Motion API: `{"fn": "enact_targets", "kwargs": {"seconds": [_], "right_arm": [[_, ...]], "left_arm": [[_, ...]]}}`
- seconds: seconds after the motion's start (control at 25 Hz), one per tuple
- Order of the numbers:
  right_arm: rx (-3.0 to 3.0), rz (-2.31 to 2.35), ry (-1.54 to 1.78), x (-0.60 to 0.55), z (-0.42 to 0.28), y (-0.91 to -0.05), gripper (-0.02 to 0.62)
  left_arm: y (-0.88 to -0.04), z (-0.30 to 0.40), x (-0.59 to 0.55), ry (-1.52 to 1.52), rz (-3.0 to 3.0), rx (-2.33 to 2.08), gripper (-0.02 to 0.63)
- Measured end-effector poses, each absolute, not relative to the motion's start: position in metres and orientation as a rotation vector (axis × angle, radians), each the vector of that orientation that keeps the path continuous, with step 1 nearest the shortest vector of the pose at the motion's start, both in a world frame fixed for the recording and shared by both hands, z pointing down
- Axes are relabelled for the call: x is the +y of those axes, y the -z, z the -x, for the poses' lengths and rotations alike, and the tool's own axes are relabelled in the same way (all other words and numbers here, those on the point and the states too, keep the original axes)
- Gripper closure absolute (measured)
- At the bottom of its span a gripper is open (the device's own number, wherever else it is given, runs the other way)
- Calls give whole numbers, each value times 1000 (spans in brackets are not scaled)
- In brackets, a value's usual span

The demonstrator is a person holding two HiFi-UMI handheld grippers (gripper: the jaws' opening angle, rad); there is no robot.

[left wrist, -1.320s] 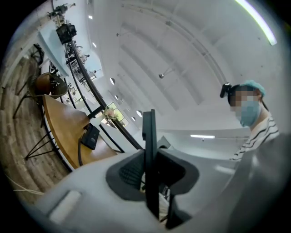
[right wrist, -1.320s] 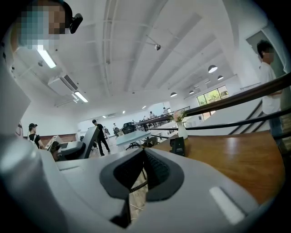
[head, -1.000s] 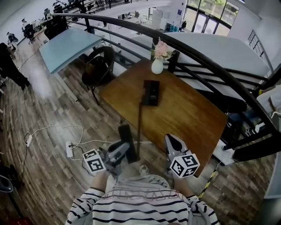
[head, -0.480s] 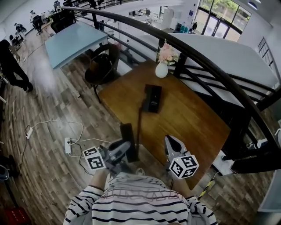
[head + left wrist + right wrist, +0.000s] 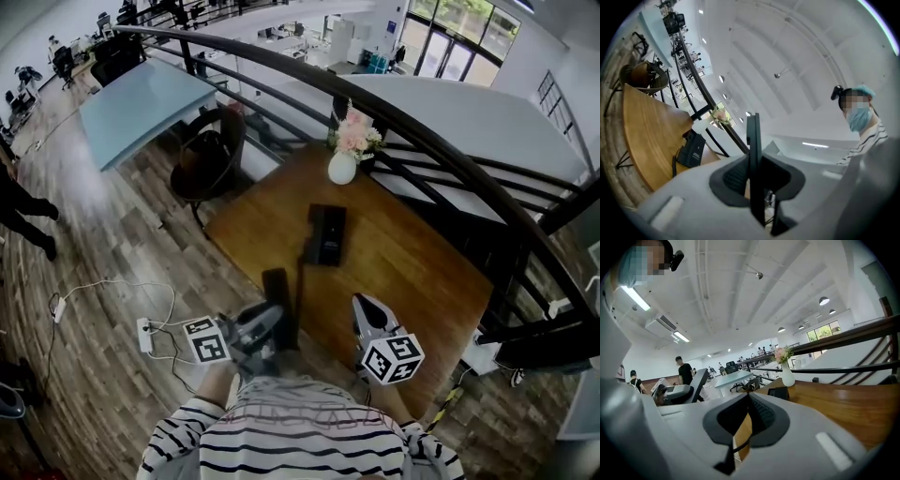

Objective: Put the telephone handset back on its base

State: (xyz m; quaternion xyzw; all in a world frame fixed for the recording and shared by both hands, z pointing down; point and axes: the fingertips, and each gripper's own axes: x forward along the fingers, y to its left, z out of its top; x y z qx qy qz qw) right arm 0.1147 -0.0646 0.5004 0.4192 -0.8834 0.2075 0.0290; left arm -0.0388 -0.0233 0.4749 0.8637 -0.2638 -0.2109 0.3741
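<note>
Mezzanine office, plank floor (image 5: 112, 234), dark curved railing (image 5: 450, 131) behind a wooden desk (image 5: 412, 253).

Item 1: telephone base (image 5: 326, 234), black, near the middle of the desk, cradle unoccupied. Also seen in the left gripper view (image 5: 692, 151) and, small, in the right gripper view (image 5: 778, 393).

Item 2: handset (image 5: 277, 295), black, clamped between the fingers of the left gripper (image 5: 264, 321). It stands edge-on and upright in the left gripper view (image 5: 753, 154). It is held at the near edge of the desk, well apart from the base.

Item 3: cord (image 5: 300, 277), running from the base toward the handset.

Item 4: right gripper (image 5: 364, 305), fingers drawn together at the tips, nothing between them, over the desk's near edge.

Item 5: white vase (image 5: 342, 167) with pink flowers, beyond the base.

Status: handset lifted and secured, not yet returned. Judged remaining: carry it across the desk to the base, line it up lengthwise over the cradle, lower it in, and release. Task judged at an early-to-middle stage.
</note>
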Motion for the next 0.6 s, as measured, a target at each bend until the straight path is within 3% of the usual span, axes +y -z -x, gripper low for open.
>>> {"fn": "enact_targets", "kwargs": {"seconds": [0.6], "right_arm": [[-2659, -1520, -637, -151, -22, -482, 595]], "left_arm": [[-462, 135, -131, 471, -2246, -502, 532]]}}
